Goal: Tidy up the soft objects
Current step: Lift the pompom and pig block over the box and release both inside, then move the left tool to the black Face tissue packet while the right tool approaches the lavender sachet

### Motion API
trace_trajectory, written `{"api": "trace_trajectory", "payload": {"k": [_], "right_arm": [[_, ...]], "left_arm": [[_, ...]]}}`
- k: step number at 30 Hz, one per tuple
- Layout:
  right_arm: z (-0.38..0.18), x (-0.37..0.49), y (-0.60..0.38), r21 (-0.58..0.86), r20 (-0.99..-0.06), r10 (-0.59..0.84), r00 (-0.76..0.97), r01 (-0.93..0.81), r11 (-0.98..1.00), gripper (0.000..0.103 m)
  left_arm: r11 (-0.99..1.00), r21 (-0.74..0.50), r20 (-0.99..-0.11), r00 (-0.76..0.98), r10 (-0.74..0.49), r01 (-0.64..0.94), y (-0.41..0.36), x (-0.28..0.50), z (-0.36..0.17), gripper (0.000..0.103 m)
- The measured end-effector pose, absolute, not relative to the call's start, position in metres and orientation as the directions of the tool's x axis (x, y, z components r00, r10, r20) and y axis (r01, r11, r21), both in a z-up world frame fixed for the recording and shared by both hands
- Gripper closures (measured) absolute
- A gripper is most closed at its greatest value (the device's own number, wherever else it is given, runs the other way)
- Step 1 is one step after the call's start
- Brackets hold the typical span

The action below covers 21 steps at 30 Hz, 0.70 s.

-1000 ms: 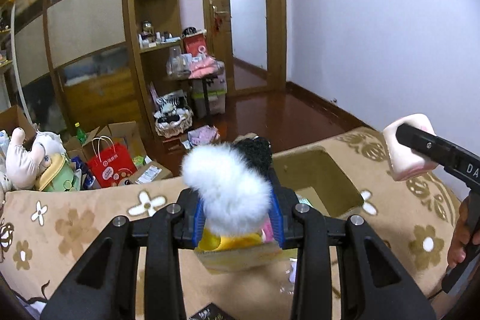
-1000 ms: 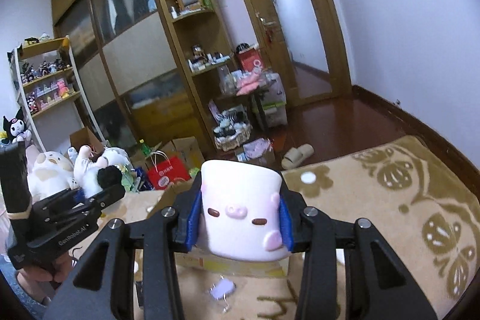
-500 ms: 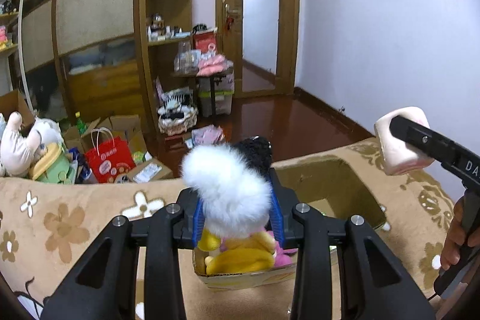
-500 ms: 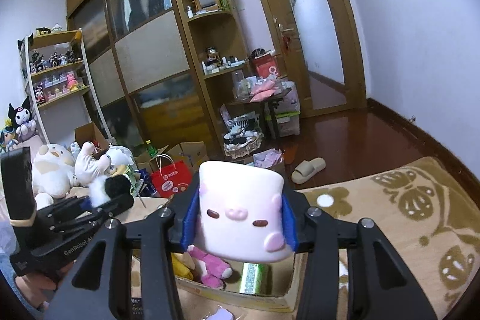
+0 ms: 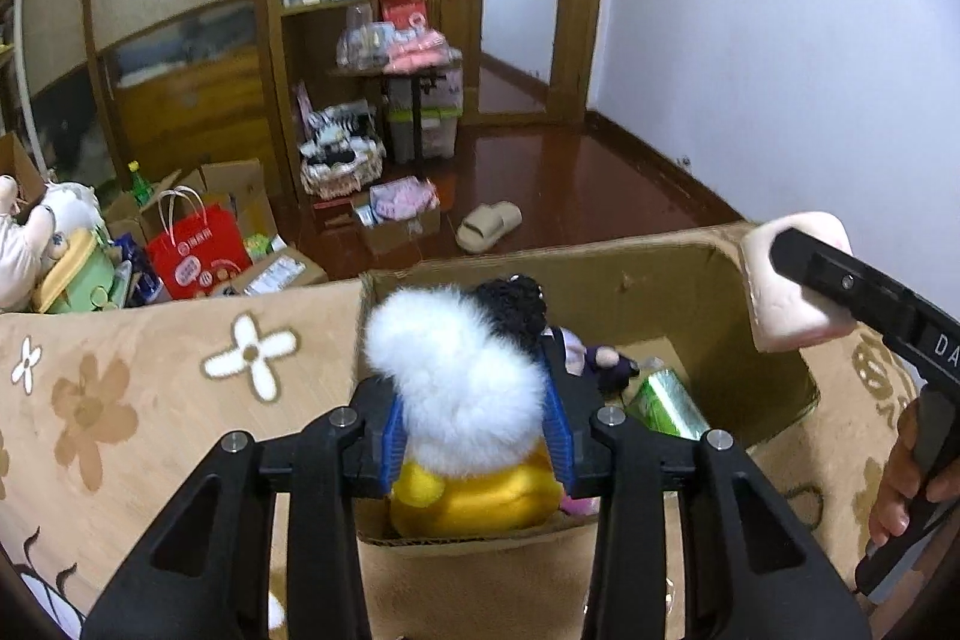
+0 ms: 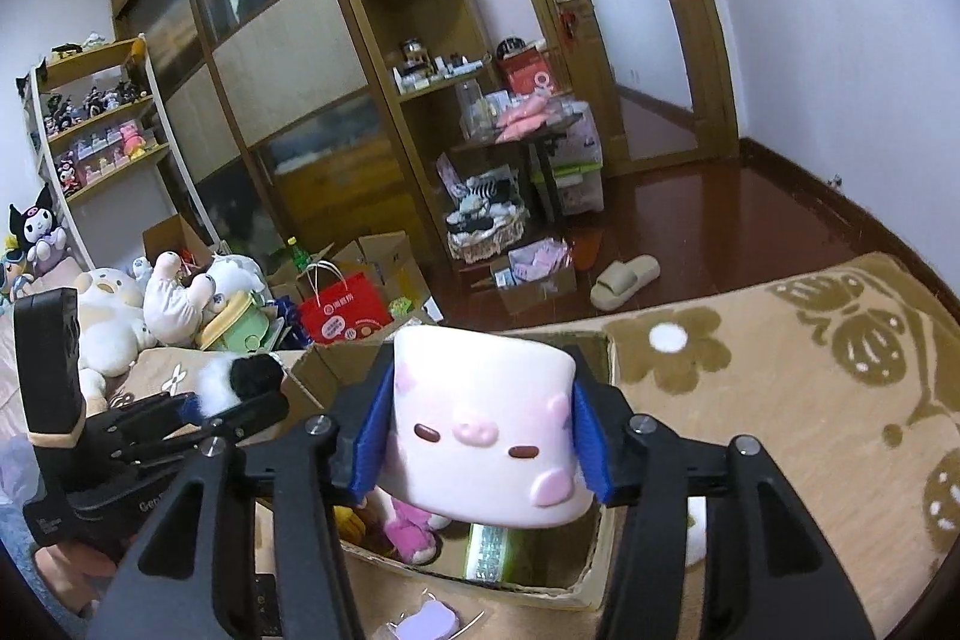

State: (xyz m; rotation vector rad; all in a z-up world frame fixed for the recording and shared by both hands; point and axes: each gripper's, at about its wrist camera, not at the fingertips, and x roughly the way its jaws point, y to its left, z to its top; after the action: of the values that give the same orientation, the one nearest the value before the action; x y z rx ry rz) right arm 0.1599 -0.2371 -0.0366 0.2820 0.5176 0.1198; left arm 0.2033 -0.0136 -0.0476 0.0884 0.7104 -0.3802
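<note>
- Left tool [image 5: 474,421] clamps a white-and-black fluffy plush [image 5: 465,376] between its blue pads [image 5: 391,439]; its jaws have just been opening a little, but the pads press the fur on both sides.
- The fluffy plush hangs over the near-left part of an open cardboard box [image 5: 654,280], just above a yellow plush [image 5: 480,496] lying inside.
- Right tool [image 6: 480,445] has a pink pig-face marshmallow plush [image 6: 486,424] between its blue pads [image 6: 369,445]; its jaws have just been opening, and the pads flank the toy loosely, tips splayed off its sides. Whether any grip is left cannot be told.
- The marshmallow plush sits over the box opening [image 6: 591,574], face toward the camera.
- From the left wrist view the marshmallow plush [image 5: 792,280] is above the far-right corner of the box, with the right tool's black arm across it and a hand [image 5: 906,490] on the handle at the right edge.
- Inside the box: the yellow plush, a pink plush [image 6: 411,529], a purple plush [image 5: 600,361] and a green packet [image 5: 663,400].
- The box rests on a tan bed blanket [image 6: 780,400] with flower patterns, near the edge of the bed facing the room.
- A small lilac clip-like item [image 6: 429,622] lies on the blanket just in front of the box's near edge.
- On the floor beyond the bed: a red paper bag [image 5: 195,250], a beige slipper [image 5: 489,226] and a pile of plush toys [image 6: 150,304].
</note>
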Motion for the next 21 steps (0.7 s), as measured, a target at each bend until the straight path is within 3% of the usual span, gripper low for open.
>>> {"api": "trace_trajectory", "payload": {"k": [1,4,12,14,16,17,18,21], "right_arm": [[-0.039,0.161,-0.237,0.297,-0.478,0.183,0.859,-0.038,0.954,0.046],[-0.047,0.164,-0.236,0.296,-0.499,0.178,0.848,-0.026,0.955,0.045],[-0.059,0.168,-0.230,0.294,-0.543,0.200,0.816,-0.038,0.955,0.039],[-0.060,0.167,-0.229,0.290,-0.552,0.199,0.809,-0.037,0.956,0.038],[-0.058,0.164,-0.228,0.291,-0.546,0.206,0.812,-0.046,0.955,0.032],[-0.055,0.162,-0.228,0.288,-0.538,0.202,0.818,-0.046,0.957,0.024],[-0.053,0.160,-0.227,0.285,-0.532,0.199,0.823,-0.047,0.957,0.017],[-0.045,0.152,-0.227,0.280,-0.517,0.196,0.834,-0.052,0.959,0.013]], "left_arm": [[0.927,-0.049,-0.655,0.688,-0.312,0.373,-0.015,0.203,-0.049,0.064],[0.931,-0.039,-0.661,0.689,-0.297,0.363,-0.015,0.205,-0.052,0.046],[0.948,-0.015,-0.679,0.693,-0.242,0.317,-0.007,0.204,-0.055,0.030],[0.950,-0.004,-0.680,0.696,-0.231,0.311,-0.006,0.203,-0.053,0.019],[0.953,0.015,-0.676,0.705,-0.214,0.303,-0.006,0.199,-0.050,0.009],[0.955,0.031,-0.677,0.709,-0.197,0.294,-0.006,0.196,-0.049,0.007],[0.957,0.039,-0.679,0.711,-0.186,0.288,-0.005,0.195,-0.048,0.006],[0.958,0.040,-0.691,0.700,-0.179,0.284,-0.004,0.190,-0.045,0.006]]}}
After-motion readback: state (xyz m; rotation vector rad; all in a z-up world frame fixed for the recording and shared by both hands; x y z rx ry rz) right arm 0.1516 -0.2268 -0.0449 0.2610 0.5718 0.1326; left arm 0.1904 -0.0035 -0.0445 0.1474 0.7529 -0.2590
